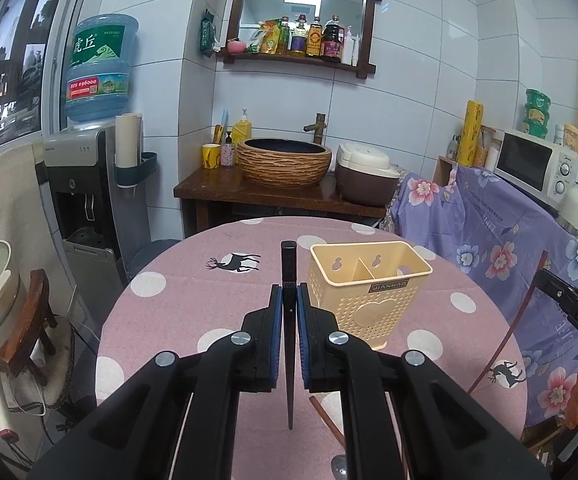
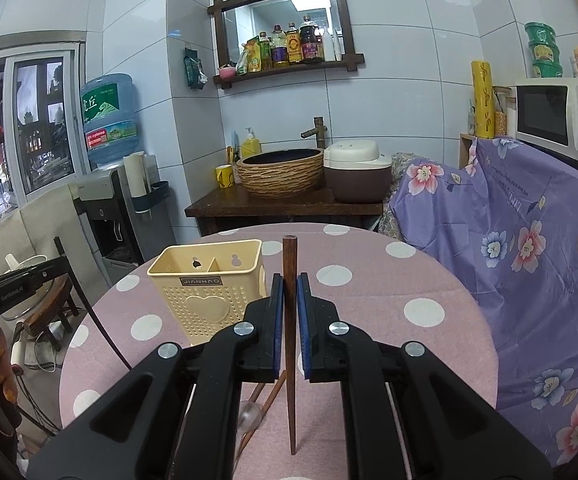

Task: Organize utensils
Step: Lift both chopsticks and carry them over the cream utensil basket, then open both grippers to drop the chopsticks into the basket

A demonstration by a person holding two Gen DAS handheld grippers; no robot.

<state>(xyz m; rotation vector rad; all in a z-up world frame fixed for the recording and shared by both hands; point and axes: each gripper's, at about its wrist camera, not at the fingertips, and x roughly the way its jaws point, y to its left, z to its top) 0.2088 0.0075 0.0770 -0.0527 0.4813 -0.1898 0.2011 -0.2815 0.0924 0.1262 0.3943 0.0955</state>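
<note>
A cream two-compartment utensil holder (image 1: 365, 288) stands upright on the pink dotted round table (image 1: 193, 292); it also shows in the right wrist view (image 2: 209, 284). My left gripper (image 1: 289, 300) is shut on a black chopstick (image 1: 288, 264), held above the table just left of the holder. My right gripper (image 2: 289, 292) is shut on a brown wooden chopstick (image 2: 289, 256), just right of the holder. More brown chopsticks (image 2: 267, 398) and a clear spoon (image 2: 250, 414) lie on the table under the right gripper.
A purple floral cloth (image 1: 489, 248) covers furniture right of the table, with a microwave (image 1: 537, 168) on it. Behind the table stand a sink counter (image 1: 281, 196) with a rice cooker (image 1: 365, 172), and a water dispenser (image 1: 85, 200) at left.
</note>
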